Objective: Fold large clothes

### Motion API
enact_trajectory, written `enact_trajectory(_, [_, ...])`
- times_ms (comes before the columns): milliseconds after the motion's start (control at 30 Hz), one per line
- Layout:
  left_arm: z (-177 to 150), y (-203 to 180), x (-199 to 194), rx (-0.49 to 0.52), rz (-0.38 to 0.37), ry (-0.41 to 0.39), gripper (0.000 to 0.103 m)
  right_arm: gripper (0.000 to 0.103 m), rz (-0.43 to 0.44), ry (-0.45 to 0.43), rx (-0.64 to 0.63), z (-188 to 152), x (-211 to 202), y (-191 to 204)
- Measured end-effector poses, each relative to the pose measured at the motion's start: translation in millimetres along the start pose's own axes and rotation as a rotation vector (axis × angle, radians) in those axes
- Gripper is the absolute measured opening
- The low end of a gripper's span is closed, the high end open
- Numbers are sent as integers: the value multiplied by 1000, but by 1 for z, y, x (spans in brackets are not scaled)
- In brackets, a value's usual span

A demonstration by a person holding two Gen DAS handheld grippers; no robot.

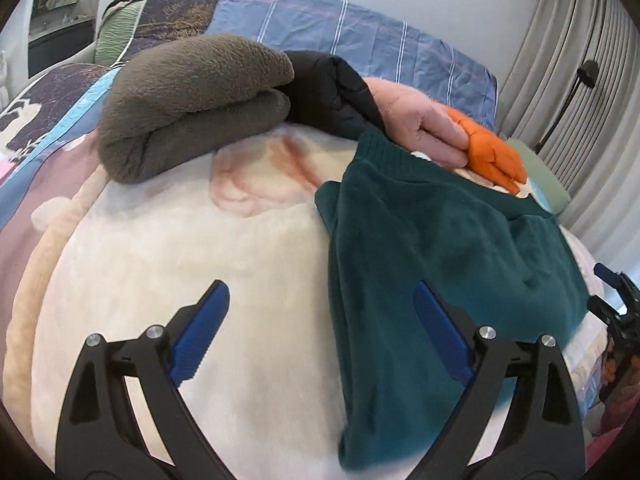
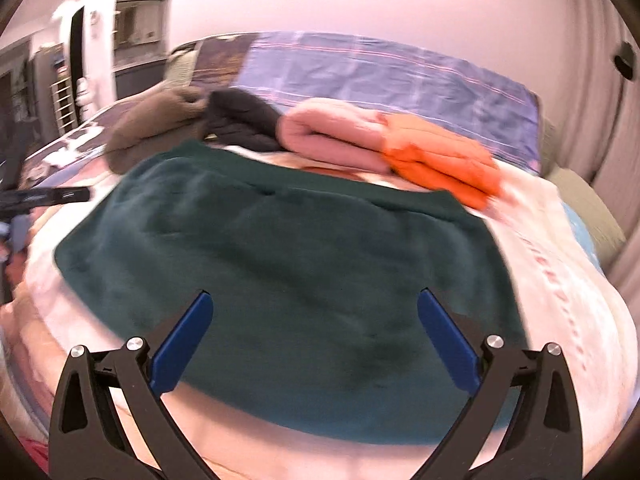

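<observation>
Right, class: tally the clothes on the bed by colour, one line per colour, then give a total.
Brown fleece folded bundle: 1
Black quilted folded garment: 1
Pink fluffy folded garment: 1
Orange padded folded garment: 1
Dark green plush garment, laid flat: 1
Total: 5

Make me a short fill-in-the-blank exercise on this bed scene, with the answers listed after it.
1. The garment nearest both grippers is dark ____.
2. The folded orange garment lies against a folded ____ one.
3. The left gripper jaws stand ____, holding nothing.
4. The brown fleece bundle touches a ____ garment.

Answers: green; pink; open; black
</observation>
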State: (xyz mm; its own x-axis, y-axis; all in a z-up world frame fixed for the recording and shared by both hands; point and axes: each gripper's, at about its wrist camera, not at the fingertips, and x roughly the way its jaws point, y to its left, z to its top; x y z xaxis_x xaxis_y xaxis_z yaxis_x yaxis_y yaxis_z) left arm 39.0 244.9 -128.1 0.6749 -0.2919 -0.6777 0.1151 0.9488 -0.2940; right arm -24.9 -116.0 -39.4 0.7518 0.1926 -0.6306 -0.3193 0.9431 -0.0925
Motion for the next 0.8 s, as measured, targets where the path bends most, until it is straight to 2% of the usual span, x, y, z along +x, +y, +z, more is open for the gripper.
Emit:
enact_trajectory(67, [5,-2,9,13,-6,12,94,36,20,11,-2,9,10,5])
enact_trajectory(100, [10,-3,14,18,-19,15,94,29,35,17,28,14,18,4])
enact_trajectory(133, [14,-4,18,21,-38,19,94,28,46,24,61,17,25,1])
enact_trajectory(167, [21,-3,24,21,-67,26,94,28,46,42,95,19,34,-3])
enact_trajectory(233, [29,-1,35,13,-97,41,94,29,24,150,126,13,67,-5])
enact_trajectory(267, [34,1,44,6,-103,55,94,30,43,162,139,8,78,-9])
enact_trajectory(333, [39,7,62,-24,-122,89,94,30,72,151,169,8,78,-18])
enact_trajectory(433, [45,20,88,-126,-235,136,94,29,74,189,155,16,72,-22])
enact_trajectory(533, [51,28,100,-186,-303,148,94,34,0,174,122,22,55,-10])
enact_trajectory(600, [55,27,107,-166,-335,163,94,38,9,107,17,24,36,19])
enact_trajectory(633, [55,25,109,-153,-347,169,94,46,19,75,-51,24,27,35])
enact_trajectory(667, [57,24,112,-138,-360,173,94,60,32,46,-131,23,19,55])
enact_trajectory(700, [58,24,114,-129,-369,174,94,65,50,13,-236,20,11,80])
enact_trajectory(733, [58,25,117,-127,-383,170,94,69,68,-11,-329,16,5,101])
enact_trajectory(800, [55,29,119,-145,-412,159,94,69,118,-31,-496,2,0,145])
